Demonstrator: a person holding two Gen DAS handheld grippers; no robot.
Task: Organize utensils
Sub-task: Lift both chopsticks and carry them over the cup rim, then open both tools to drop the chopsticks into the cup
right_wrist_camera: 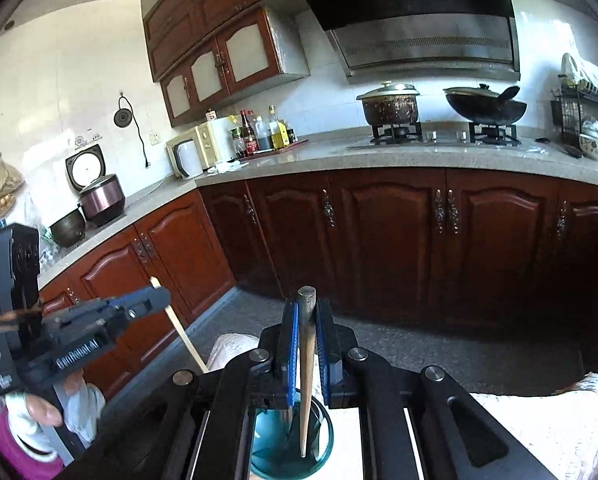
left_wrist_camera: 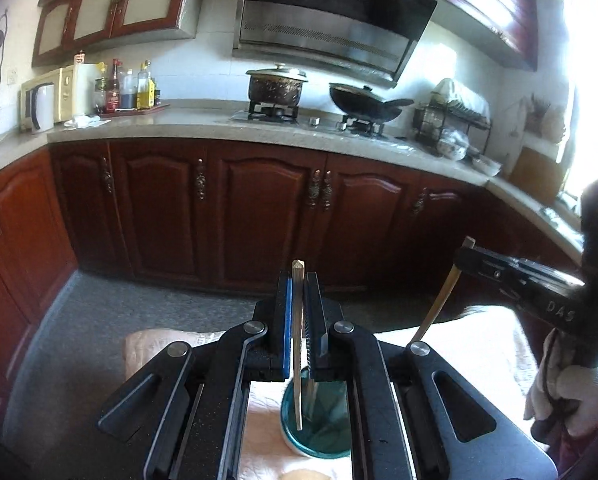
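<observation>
Chopsticks [left_wrist_camera: 297, 344] over teal cup [left_wrist_camera: 319, 436]

The left tool [left_wrist_camera: 297, 316] is black with blue pads on its fingers [left_wrist_camera: 287, 320], and it pinches a pale tan chopstick [left_wrist_camera: 297, 344]. The right tool [right_wrist_camera: 307, 344] is black with the same blue pads and grips a light wooden chopstick [right_wrist_camera: 307, 364] whose top end is greyish. Below them stands a teal cup [left_wrist_camera: 319, 428], glassy and see-through, on a white cloth [left_wrist_camera: 471, 344] with a faint pinkish pattern. The floor [left_wrist_camera: 111, 312] is speckled grey. The cabinets [left_wrist_camera: 259, 208] are dark reddish-brown wood with dull metal handles. The bench [left_wrist_camera: 203, 126] is beige speckled stone. The microwave [left_wrist_camera: 65, 94] is cream, the wok [left_wrist_camera: 365, 102] black, and the pot [left_wrist_camera: 275, 90] brown and mottled.
</observation>
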